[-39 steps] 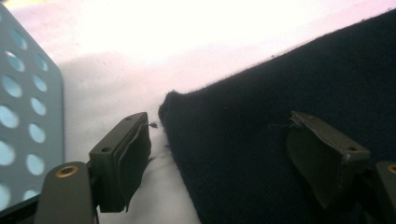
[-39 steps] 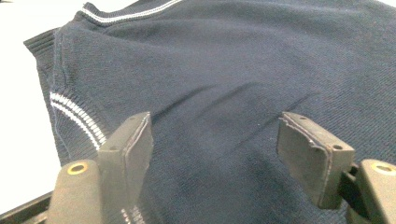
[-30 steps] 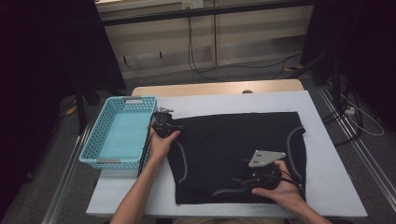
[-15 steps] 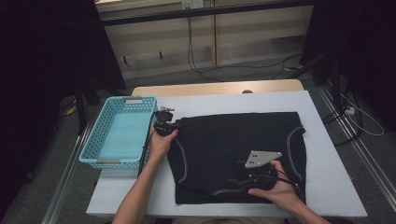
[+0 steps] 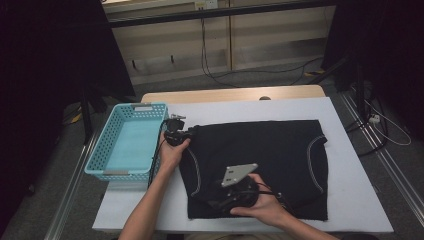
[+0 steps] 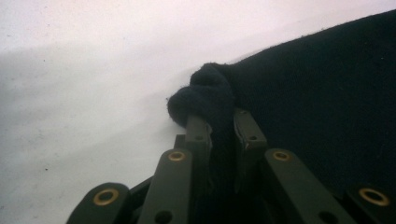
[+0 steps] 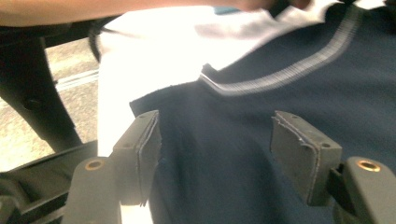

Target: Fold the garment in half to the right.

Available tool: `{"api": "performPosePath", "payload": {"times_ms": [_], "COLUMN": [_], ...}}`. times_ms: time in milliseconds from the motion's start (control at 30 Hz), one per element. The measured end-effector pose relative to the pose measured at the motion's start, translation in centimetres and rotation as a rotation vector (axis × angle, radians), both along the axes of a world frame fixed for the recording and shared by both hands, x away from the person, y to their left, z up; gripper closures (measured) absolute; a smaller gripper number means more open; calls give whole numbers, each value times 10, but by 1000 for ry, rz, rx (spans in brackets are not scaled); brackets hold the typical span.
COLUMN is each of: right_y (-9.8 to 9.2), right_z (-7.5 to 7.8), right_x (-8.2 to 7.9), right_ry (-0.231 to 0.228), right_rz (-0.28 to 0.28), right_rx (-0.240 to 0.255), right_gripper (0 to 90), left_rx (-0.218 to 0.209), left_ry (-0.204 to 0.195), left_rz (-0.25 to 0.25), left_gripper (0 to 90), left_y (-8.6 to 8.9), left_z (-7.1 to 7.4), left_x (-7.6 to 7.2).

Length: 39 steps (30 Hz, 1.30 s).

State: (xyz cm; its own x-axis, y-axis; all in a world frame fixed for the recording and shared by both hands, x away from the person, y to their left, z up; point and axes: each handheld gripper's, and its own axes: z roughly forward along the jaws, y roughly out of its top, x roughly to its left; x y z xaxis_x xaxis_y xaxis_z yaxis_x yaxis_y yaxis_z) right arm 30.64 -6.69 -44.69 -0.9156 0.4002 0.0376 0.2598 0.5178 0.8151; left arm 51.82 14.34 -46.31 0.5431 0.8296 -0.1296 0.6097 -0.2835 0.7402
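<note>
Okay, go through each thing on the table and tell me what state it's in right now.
Black garment: spread flat, far-left corner bunched.
Left gripper: fingers shut on that bunched corner.
Right gripper: fingers open above the garment's near-left corner, just been closing.
Blue basket: empty, upright.

A lab-like recording room: dark curtains (image 5: 50, 75) flank a white tabletop (image 5: 350, 200), loose cables (image 5: 220, 75) trail over grey floor (image 5: 280, 75), metal rails (image 5: 385, 160) alongside.
</note>
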Motion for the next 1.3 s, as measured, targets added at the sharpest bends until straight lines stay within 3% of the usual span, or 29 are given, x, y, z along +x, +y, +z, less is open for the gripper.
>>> {"api": "performPosePath", "payload": {"times_ms": [100,233,333,500,667,833,1000,1100,1200,1300], "right_y": [24,48,59,65,70,75,77,79,75,73], "right_z": [-3,-6,-12,-22,-25,-27,-31,-32,-30,-29], "right_x": [3,3,0,3,-1,-7,-7,-6,-2,-1], "right_ry": [1,10,3,-21,-33,-45,-98,-103,-123,-134], "right_rz": [45,60,68,28,25,30,38,22,-23,-43], "right_rx": [-19,-28,-72,-137,-137,-150,-173,-172,-171,-176], "right_gripper": [335,327,280,256,186,171,184,261,497,581], "left_rx": [1,-6,-8,4,7,12,14,7,-9,-15], "left_ry": [-2,-3,-4,-3,-1,-1,-3,-1,5,1], "left_rz": [0,4,1,-4,-3,-4,-2,-5,-6,-3], "left_gripper": [792,792,791,791,790,789,786,787,787,787], "left_y": [0,0,0,1,1,0,0,2,3,3], "left_z": [1,1,1,1,2,2,4,5,6,6], "left_x": [0,-1,-1,-1,-1,-1,-1,-1,0,0]}}
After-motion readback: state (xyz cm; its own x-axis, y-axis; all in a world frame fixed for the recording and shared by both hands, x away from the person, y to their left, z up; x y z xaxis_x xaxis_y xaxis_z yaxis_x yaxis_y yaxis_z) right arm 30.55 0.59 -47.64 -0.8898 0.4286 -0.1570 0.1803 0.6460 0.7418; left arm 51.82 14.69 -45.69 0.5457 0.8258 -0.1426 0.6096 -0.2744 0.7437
